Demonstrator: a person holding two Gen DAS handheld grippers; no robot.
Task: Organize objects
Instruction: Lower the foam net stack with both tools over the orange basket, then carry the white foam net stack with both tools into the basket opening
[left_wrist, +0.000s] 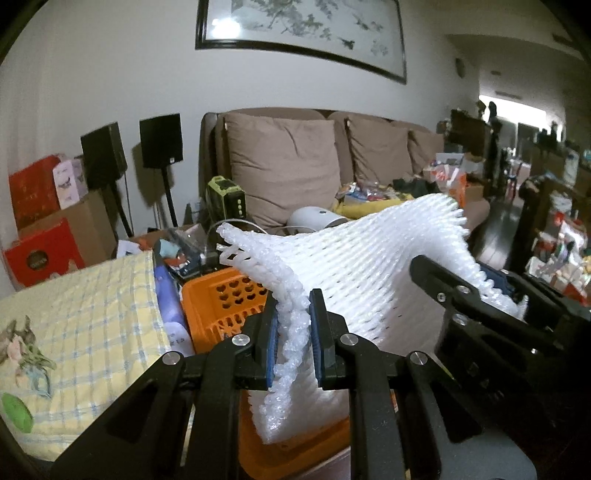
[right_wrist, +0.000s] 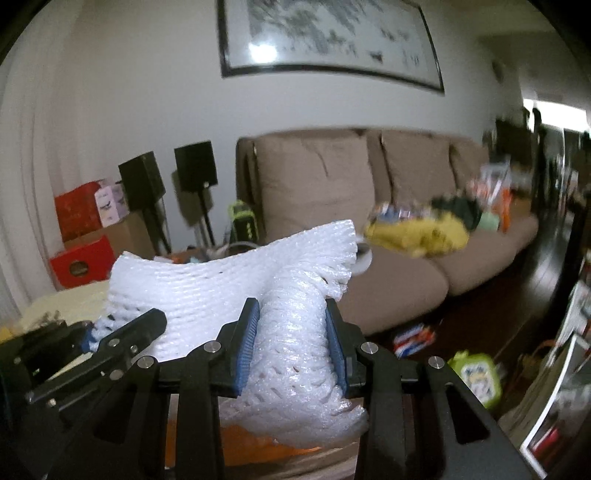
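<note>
A white foam mesh sheet (left_wrist: 369, 266) stretches between both grippers above an orange perforated basket (left_wrist: 221, 299). My left gripper (left_wrist: 293, 306) is shut on the sheet's bunched left edge, its blue pads pressing the foam. The right gripper (left_wrist: 476, 295) shows at the right of the left wrist view, clamped on the sheet's other end. In the right wrist view, my right gripper (right_wrist: 291, 314) is shut on a thick fold of the foam mesh sheet (right_wrist: 229, 280), and the left gripper (right_wrist: 122, 332) appears at the lower left. A strip of the orange basket (right_wrist: 258, 443) shows under the foam.
A yellow checked cushion (left_wrist: 81, 317) lies left of the basket. Behind stand a brown sofa (left_wrist: 288, 162) strewn with items, two black speakers (left_wrist: 159, 140) on stands, and red boxes (left_wrist: 40, 254). A green toy (right_wrist: 476, 373) lies on the dark floor at the right.
</note>
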